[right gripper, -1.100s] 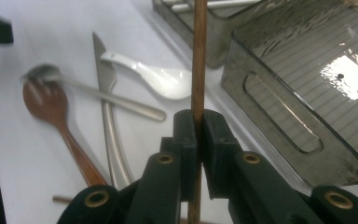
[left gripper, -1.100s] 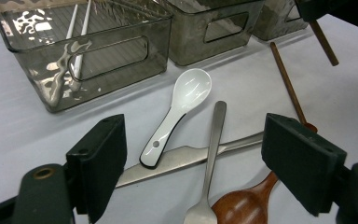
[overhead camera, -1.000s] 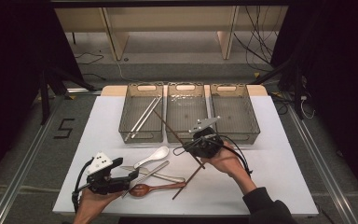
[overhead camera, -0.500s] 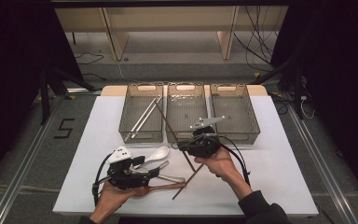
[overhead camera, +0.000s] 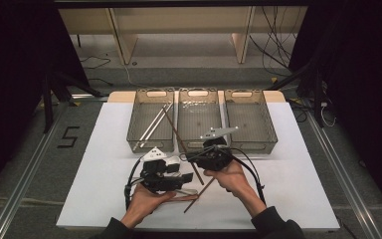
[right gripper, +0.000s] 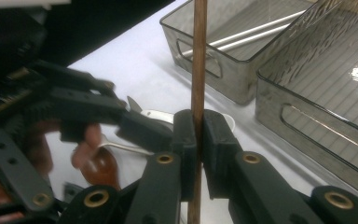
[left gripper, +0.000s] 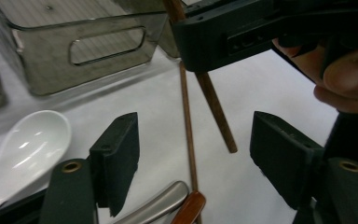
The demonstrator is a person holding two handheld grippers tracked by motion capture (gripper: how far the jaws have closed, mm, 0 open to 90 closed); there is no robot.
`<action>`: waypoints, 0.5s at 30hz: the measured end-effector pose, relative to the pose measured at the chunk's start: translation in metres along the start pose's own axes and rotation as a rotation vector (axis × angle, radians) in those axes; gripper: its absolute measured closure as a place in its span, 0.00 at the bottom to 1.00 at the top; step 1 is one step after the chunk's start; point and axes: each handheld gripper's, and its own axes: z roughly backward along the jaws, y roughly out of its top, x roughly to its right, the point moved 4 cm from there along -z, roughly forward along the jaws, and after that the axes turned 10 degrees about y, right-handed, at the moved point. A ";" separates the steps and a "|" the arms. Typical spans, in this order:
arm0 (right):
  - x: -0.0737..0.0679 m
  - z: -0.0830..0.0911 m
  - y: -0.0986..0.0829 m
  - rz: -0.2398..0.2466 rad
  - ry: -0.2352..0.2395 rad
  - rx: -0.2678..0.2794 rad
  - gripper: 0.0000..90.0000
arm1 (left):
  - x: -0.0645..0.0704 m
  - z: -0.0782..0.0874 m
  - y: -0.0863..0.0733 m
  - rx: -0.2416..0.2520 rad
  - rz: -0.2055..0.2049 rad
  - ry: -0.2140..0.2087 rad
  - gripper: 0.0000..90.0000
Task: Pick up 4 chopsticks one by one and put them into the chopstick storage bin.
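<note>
Right gripper (right gripper: 199, 135) clamps a brown chopstick (right gripper: 198, 56) beside the tray wall (right gripper: 205, 70).

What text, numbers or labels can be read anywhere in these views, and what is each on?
"5": dark marking on the grey floor, left of the table.
Small dark marks on the white top of the left tool: too small to read.
Nothing readable on the bins or utensils.

My white bench (overhead camera: 298, 164) stands on a grey floor (overhead camera: 35, 164) marked with a black "5" (overhead camera: 69, 136). Beyond it I see a pale wooden shelf (overhead camera: 179, 25) with loose cables (overhead camera: 273, 20), and darkness on both sides.
</note>
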 end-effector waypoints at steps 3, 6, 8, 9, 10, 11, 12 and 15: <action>-0.001 0.000 0.000 -0.002 -0.002 0.006 0.95 | 0.002 -0.005 0.000 -0.003 0.009 -0.003 0.42; -0.001 0.000 -0.001 -0.005 -0.002 0.011 0.95 | 0.002 -0.008 0.001 -0.005 0.025 -0.027 0.48; -0.001 -0.001 -0.001 -0.011 -0.001 0.014 0.94 | 0.004 -0.010 0.002 -0.003 0.028 -0.042 0.50; -0.002 -0.001 -0.002 -0.012 -0.001 0.018 0.94 | 0.005 -0.011 0.002 -0.003 0.032 -0.047 0.53; -0.002 -0.001 -0.002 -0.010 0.000 0.020 0.94 | 0.006 -0.012 0.002 -0.002 0.027 -0.045 0.55; -0.003 -0.001 -0.002 -0.013 0.003 0.024 0.94 | 0.006 -0.012 0.003 -0.002 0.029 -0.049 0.57; -0.003 -0.002 -0.002 -0.015 0.010 0.027 0.95 | 0.007 -0.013 0.003 -0.003 0.029 -0.056 0.58; -0.005 -0.001 -0.002 -0.016 0.013 0.033 0.95 | 0.007 -0.014 0.004 -0.001 0.029 -0.062 0.63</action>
